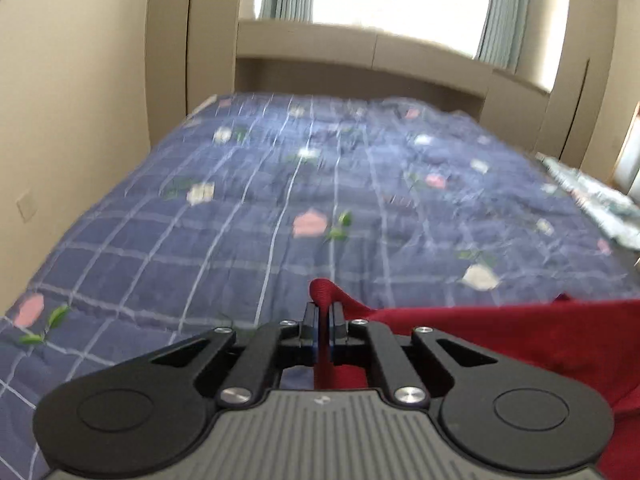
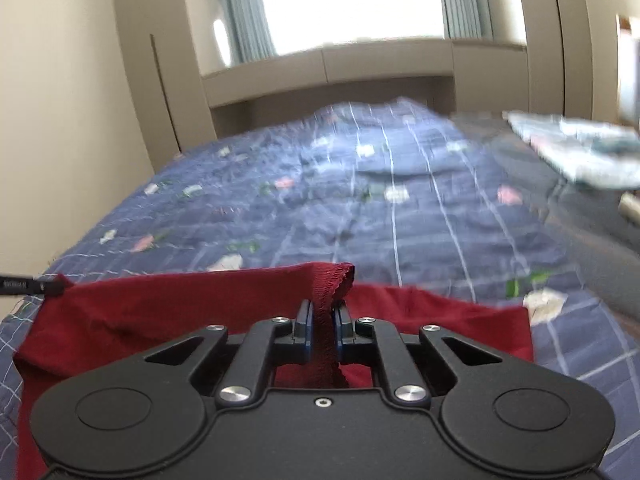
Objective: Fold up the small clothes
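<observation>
Left wrist: left gripper (image 1: 324,320) clamped tight on an edge of the dark red knit garment (image 1: 520,344); cloth spreads toward 3 o'clock over the blue checked floral quilt (image 1: 240,220).

Right wrist: right gripper (image 2: 323,320) pinched on the stitched hem; garment (image 2: 160,312) stretches toward 9 o'clock, long axis crosswise. Folded pale patterned cloth (image 2: 580,152) at 1 o'clock, well apart. Nothing blocking.

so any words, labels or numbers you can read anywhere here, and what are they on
None can be read.
Left gripper body: a small pale mark at its top edge, too small to make out.
Dark bar at the left edge of the right wrist view: faint light print, too blurred to read.
Red cloth and blue quilt: no text, only a printed pattern on the quilt.
</observation>
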`<state>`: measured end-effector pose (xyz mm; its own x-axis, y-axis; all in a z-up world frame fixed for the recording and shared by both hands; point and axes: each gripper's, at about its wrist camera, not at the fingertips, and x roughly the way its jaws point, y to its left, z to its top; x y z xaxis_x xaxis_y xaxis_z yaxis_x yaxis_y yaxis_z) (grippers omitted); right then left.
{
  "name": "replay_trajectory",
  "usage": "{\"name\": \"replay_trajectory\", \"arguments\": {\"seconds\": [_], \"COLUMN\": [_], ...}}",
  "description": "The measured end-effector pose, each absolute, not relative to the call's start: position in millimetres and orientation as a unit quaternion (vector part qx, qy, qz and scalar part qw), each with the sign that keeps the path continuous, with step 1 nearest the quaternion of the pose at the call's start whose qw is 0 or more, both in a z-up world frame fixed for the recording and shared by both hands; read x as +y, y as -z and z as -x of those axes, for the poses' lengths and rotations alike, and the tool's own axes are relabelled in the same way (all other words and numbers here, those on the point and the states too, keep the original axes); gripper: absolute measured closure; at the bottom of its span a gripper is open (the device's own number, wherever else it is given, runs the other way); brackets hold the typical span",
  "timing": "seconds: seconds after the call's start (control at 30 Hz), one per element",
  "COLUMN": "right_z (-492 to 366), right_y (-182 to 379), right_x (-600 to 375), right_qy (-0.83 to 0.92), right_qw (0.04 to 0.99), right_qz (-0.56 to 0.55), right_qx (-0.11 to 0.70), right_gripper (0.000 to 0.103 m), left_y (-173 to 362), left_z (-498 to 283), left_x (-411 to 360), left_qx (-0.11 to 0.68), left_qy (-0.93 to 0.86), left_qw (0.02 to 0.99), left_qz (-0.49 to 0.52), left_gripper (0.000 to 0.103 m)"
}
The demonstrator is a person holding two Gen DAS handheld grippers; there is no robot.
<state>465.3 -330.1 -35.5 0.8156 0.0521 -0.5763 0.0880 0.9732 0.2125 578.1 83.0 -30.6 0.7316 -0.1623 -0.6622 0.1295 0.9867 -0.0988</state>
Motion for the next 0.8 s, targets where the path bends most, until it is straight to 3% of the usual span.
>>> {"name": "replay_trajectory", "arguments": {"seconds": [0.17, 0.23, 0.3, 0.33, 0.37, 0.4, 0.5, 0.63, 0.7, 0.77, 0.8], "right_z": [-475.9, -474.4, -470.7, -468.0, -464.8, -461.8, -452.0, -447.0, -444.6, -442.6, -441.1], "right_y": [64.5, 66.8, 65.5, 64.3, 63.3, 62.3, 62.4, 70.9, 74.4, 74.0, 73.4], "right_x": [-334.5, -333.9, -334.1, -334.2, -333.4, -332.5, -326.2, -317.6, -313.2, -310.8, -311.1], "right_qy": [0.011, 0.015, 0.019, 0.02, 0.021, 0.021, 0.012, 0.016, 0.026, 0.032, 0.032], "right_qw": [0.928, 0.928, 0.929, 0.931, 0.931, 0.932, 0.935, 0.931, 0.931, 0.932, 0.933], "right_qz": [-0.123, -0.124, -0.126, -0.126, -0.126, -0.124, -0.114, -0.11, -0.105, -0.098, -0.099], "right_qx": [0.351, 0.351, 0.346, 0.343, 0.342, 0.34, 0.337, 0.348, 0.35, 0.347, 0.345], "right_gripper": [0.09, 0.083, 0.07, 0.065, 0.054, 0.047, 0.036, 0.03, 0.027, 0.026, 0.026], "left_y": [70.9, 72.3, 66.2, 61.3, 56.0, 50.8, 41.5, 57.2, 69.6, 78.0, 79.8], "left_z": [-586.6, -580.4, -569.7, -563.3, -553.0, -540.2, -507.1, -470.9, -462.5, -459.2, -459.1], "left_x": [93.6, 99.0, 106.0, 110.2, 113.5, 115.7, 108.9, 77.2, 60.3, 46.0, 42.0], "left_qx": [0.389, 0.389, 0.383, 0.379, 0.365, 0.347, 0.334, 0.331, 0.326, 0.322, 0.315], "left_qy": [0.074, 0.075, 0.065, 0.059, 0.054, 0.052, 0.076, 0.102, 0.097, 0.087, 0.08], "left_qw": [0.917, 0.916, 0.918, 0.919, 0.924, 0.93, 0.937, 0.936, 0.933, 0.93, 0.932], "left_qz": [0.052, 0.062, 0.078, 0.091, 0.103, 0.109, 0.062, -0.06, -0.114, -0.153, -0.16], "left_gripper": [0.098, 0.09, 0.065, 0.031, 0.01, 0.007, 0.006, 0.006, 0.018, 0.049, 0.059]}}
